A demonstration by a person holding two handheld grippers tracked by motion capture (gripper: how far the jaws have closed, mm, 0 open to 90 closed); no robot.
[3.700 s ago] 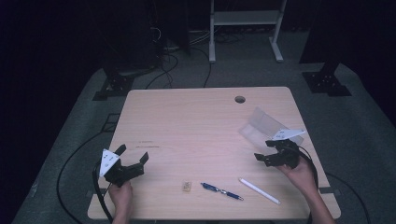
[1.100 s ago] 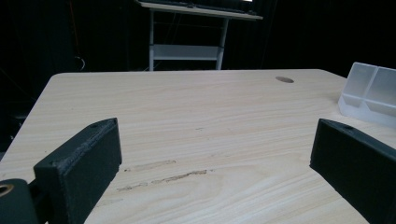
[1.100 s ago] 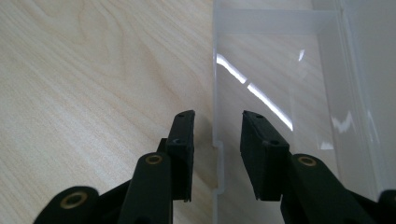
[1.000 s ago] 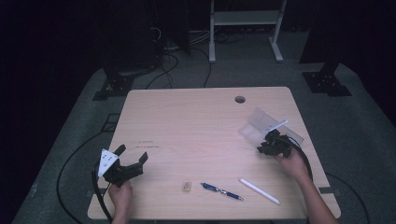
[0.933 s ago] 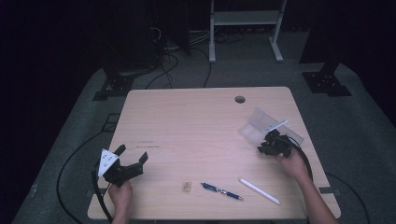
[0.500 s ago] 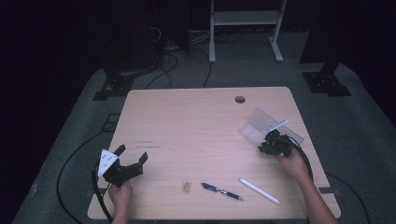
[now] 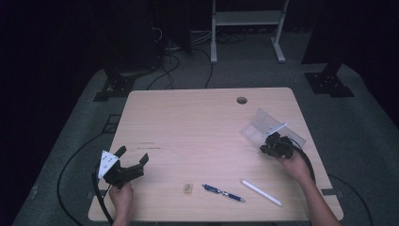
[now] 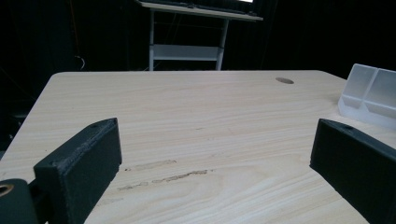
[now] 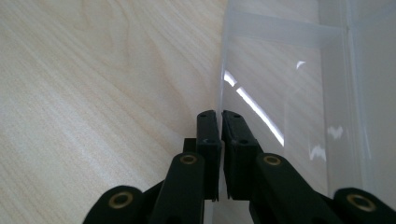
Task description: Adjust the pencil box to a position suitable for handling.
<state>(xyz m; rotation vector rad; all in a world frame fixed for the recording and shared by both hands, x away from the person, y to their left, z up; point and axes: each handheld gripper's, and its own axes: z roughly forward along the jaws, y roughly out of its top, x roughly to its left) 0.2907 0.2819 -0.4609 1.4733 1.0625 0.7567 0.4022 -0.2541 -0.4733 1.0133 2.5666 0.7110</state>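
Since the earlier frame the right gripper (image 7: 272, 145) has gone from the table edge up to the clear tray (image 7: 258, 128) at 3 o'clock on the table (image 7: 197, 127); its jaws are now closed on the tray's near wall (image 9: 221, 93). The left gripper (image 7: 132, 159) rests at 8 o'clock, jaws wide apart and empty. The tray looks light, stiff and slick, so the thin wall is a fair hold but may slip.

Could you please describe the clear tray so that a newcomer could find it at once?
Look at the wooden table, then its right edge, where the right gripper pinches a wall. The tray is there: see-through plastic with dividers, unlike the pens near the front edge.
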